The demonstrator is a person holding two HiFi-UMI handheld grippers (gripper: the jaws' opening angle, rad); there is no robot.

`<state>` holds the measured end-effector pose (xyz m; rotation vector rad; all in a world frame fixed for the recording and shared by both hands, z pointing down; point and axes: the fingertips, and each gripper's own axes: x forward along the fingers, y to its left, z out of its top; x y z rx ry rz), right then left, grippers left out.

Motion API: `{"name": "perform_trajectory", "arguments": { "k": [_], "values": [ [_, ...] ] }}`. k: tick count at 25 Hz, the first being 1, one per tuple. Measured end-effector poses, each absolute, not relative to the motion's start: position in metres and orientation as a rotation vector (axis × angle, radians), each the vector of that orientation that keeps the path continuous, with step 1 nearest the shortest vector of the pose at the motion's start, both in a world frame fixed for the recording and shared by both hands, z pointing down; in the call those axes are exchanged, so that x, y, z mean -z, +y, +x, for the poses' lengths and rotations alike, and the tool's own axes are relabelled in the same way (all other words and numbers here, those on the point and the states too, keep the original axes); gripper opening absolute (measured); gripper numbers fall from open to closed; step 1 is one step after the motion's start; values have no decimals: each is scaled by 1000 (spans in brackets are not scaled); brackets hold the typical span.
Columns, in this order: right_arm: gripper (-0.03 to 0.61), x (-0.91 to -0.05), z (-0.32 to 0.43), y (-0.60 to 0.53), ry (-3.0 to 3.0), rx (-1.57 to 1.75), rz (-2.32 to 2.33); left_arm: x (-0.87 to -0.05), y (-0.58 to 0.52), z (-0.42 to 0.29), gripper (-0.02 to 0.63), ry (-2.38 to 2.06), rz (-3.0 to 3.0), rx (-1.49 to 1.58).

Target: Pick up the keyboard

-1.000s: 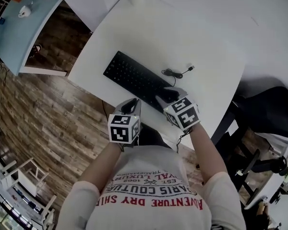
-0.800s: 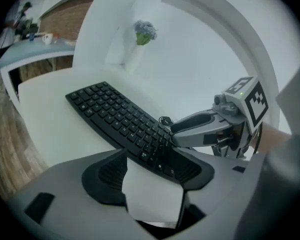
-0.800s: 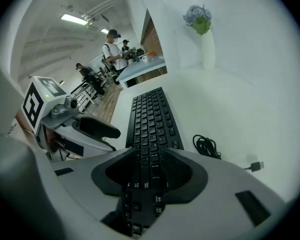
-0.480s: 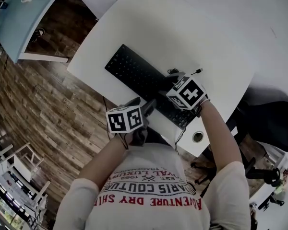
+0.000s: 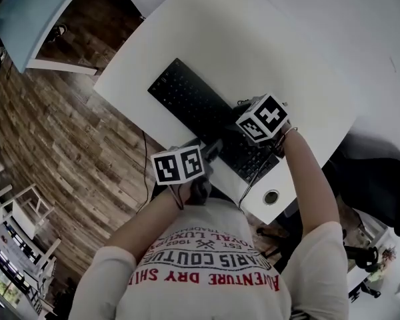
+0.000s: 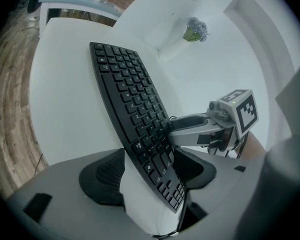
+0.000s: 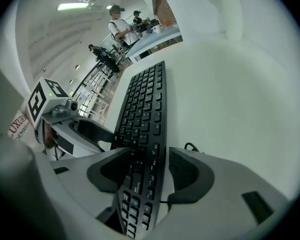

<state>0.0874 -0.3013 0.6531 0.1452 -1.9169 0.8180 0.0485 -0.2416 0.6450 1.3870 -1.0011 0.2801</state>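
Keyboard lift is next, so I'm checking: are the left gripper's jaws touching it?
Cannot tell. The left gripper view shows the keyboard between the left gripper's open jaws, but no clear gap or contact.

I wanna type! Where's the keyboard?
In the head view's middle, the black keyboard lies slantwise on the white table, near the edge closest to the person.

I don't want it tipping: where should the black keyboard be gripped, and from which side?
Probably the keyboard by its two long edges at the end near the person, from above. It lies flat, long and thin on the table, so one grip might tip it. The left gripper, open, and the right gripper, its jaws opening, straddle it there.
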Motion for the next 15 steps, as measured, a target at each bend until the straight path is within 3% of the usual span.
{"name": "perform_trajectory", "arguments": {
  "k": [9,15],
  "values": [
    [230,-656,85,-301,-1858,-841,61,-650,-244,50,308,-1103,1302,-307],
    [165,-655,90,-299,-1798,-1025,4,-652,-244,44,308,-1097,1264,-199]
  ]
}}
